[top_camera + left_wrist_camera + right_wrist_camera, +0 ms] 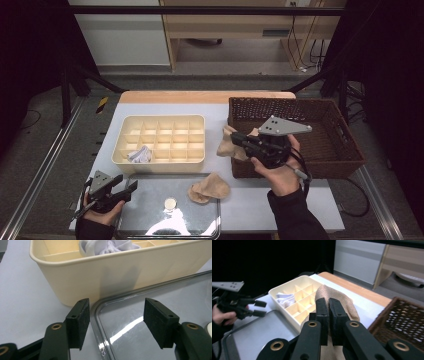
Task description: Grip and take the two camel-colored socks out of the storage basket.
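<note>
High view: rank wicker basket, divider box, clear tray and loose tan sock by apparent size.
1. wicker basket
2. and 3. divider box and clear tray: look alike, and the frame edge cuts the tray, so unranked
4. loose tan sock

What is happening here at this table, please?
A person is sorting socks with a tool in each hand. The right tool is shut on a tan sock, held up between the wicker basket and the cream divided box. One white sock already sits in a box compartment. Another tan sock lies at the edge of the clear lid. The left tool is open over that lid's corner.
</note>
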A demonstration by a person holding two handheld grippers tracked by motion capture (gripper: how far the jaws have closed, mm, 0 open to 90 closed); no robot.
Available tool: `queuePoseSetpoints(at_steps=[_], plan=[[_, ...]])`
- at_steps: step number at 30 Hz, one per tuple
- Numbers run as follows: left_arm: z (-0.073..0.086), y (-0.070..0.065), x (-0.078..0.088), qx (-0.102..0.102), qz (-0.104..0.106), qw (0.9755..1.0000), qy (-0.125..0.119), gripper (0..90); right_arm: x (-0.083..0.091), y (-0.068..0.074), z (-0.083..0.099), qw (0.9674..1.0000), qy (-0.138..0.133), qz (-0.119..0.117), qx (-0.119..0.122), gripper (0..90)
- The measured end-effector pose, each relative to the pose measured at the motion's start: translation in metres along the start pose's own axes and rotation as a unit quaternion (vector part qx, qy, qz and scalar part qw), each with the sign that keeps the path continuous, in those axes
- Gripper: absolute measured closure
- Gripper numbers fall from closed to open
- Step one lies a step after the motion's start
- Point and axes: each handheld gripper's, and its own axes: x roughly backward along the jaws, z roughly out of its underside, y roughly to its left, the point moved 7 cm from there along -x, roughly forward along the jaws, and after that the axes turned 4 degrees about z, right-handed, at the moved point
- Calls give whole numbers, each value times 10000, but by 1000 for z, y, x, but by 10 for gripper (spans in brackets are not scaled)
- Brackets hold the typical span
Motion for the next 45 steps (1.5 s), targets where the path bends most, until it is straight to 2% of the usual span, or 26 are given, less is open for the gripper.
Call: queuePoseSetpoints(at_steps=[5, 11, 12, 17, 21, 27, 28, 30, 34, 39, 45], plan=[[-1, 0, 1, -23, -3, 10000, -6, 373, -2, 14, 14, 9998, 102, -138, 71, 872], [-1, 0, 1, -29, -8, 10000, -11, 373, -3, 22, 32, 9994, 213, -255, 19, 871], [-1, 0, 1, -20, -1, 10000, -11, 373, -4, 26, 43, 9991, 292, -310, -4, 871], [-2, 0, 1, -28, -11, 10000, -25, 373, -5, 33, 63, 9980, 448, -437, -22, 871], [-2, 0, 1, -14, -1, 10000, -18, 373, -3, 34, 78, 9976, 520, -448, -92, 871], [-2, 0, 1, -16, -5, 10000, -22, 373, 3, 26, 108, 9965, 689, -360, -299, 871], [-2, 0, 1, -16, -5, 10000, -22, 373, 3, 26, 108, 9965, 689, -360, -299, 871], [-2, 0, 1, -26, 2, 10000, -17, 373, 7, 20, 122, 9956, 773, -285, -450, 871], [-2, 0, 1, -42, -12, 10000, -22, 373, 14, 12, 135, 9948, 841, -193, -550, 871], [-2, -1, 0, -56, 1, 10000, 8, 373, 23, -2, 149, 9933, 924, 81, -695, 871], [-2, -1, 1, -60, 3, 10000, -19, 373, 21, -18, 165, 9897, 1144, 375, -780, 871]])
